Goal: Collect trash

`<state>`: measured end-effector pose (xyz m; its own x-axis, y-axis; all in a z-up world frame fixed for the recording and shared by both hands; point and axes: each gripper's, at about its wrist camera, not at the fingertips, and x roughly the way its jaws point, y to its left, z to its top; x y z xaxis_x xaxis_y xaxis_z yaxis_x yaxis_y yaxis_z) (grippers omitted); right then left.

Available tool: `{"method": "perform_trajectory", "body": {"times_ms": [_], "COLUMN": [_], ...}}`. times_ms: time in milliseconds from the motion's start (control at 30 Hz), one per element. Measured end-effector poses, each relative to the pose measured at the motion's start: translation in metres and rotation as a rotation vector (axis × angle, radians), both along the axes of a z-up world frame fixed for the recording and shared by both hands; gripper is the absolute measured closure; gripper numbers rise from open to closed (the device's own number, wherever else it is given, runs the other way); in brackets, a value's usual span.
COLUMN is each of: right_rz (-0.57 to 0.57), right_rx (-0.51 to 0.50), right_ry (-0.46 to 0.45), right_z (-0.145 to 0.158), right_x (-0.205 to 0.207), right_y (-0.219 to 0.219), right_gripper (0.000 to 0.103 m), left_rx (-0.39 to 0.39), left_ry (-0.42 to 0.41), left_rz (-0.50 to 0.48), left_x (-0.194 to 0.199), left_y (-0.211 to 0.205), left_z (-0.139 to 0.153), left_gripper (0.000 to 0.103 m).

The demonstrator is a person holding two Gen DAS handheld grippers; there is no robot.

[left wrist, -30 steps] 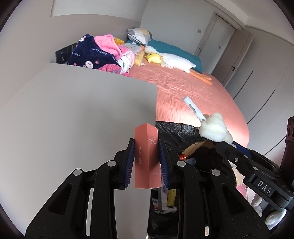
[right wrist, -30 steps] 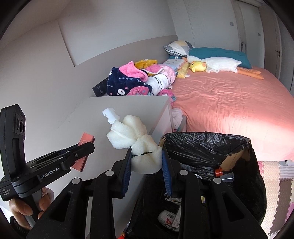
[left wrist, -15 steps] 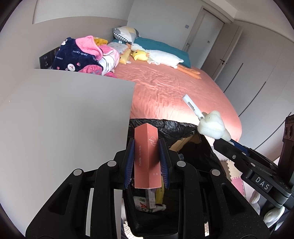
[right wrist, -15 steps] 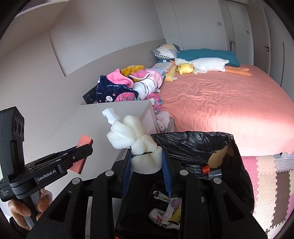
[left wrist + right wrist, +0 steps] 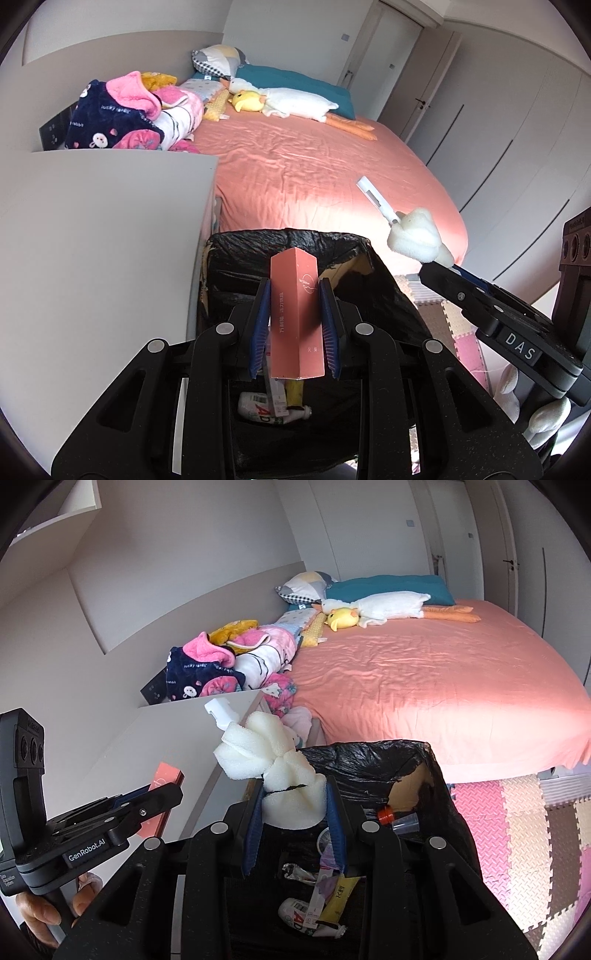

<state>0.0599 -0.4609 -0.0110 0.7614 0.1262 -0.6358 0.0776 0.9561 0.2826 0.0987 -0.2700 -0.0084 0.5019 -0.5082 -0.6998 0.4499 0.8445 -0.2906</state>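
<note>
Now we hover over the bin (image 5: 373, 258), left gripper (image 5: 294, 325) pinching the pink box (image 5: 295, 317), right gripper (image 5: 295, 812) clamping the foam brush (image 5: 284, 782); next, we judge, release both.

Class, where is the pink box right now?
The pink box is clamped upright in the left gripper, above the open bin, beside the white table.

- I hold one pink carton (image 5: 295, 314) in my left claw (image 5: 294, 325).
- One white foam brush (image 5: 280, 775) sits in my right claw (image 5: 294, 819).
- One black-lined bin (image 5: 417, 760) below (its litter is too jumbled to count).
- One bed (image 5: 424, 679).
- Two pillows (image 5: 295, 83).
- One goose plush (image 5: 295, 103).
</note>
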Motion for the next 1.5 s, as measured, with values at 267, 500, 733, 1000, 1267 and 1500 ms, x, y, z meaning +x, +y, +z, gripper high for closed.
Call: {"method": "perform_trajectory", "body": {"times_ms": [267,500,733,1000,1267,1500], "right_rz": [-0.059,-0.111,-0.101,-0.097,-0.096,-0.094], "right_rx": [0.005,-0.014,-0.011,-0.014,-0.017,-0.017], "right_ry": [0.004,-0.023,-0.011,-0.012,-0.010,-0.010], "right_z": [0.003,0.012,0.006,0.006,0.005,0.005], "right_x": [-0.002,-0.006,-0.005,-0.005,-0.006,-0.006], "right_y": [-0.021,-0.031,-0.030,-0.028,-0.026,-0.025], "right_gripper": [0.055,0.020,0.020,0.020,0.020,0.020], "left_rx": [-0.029,-0.047,-0.030,-0.008,-0.004,0.008], "left_ry": [0.046,0.020,-0.003,-0.056,-0.058,-0.077], "left_rz": [-0.076,-0.025,-0.025,-0.016,-0.007,-0.019], "left_x": [0.002,0.005,0.002,-0.005,-0.004,-0.008], "left_y": [-0.013,-0.007,-0.008,-0.008,-0.005,-0.006], "left_z": [-0.010,-0.008,-0.009,-0.004,-0.004,0.000], "left_gripper": [0.061,0.006,0.006,0.006,0.006,0.006]}}
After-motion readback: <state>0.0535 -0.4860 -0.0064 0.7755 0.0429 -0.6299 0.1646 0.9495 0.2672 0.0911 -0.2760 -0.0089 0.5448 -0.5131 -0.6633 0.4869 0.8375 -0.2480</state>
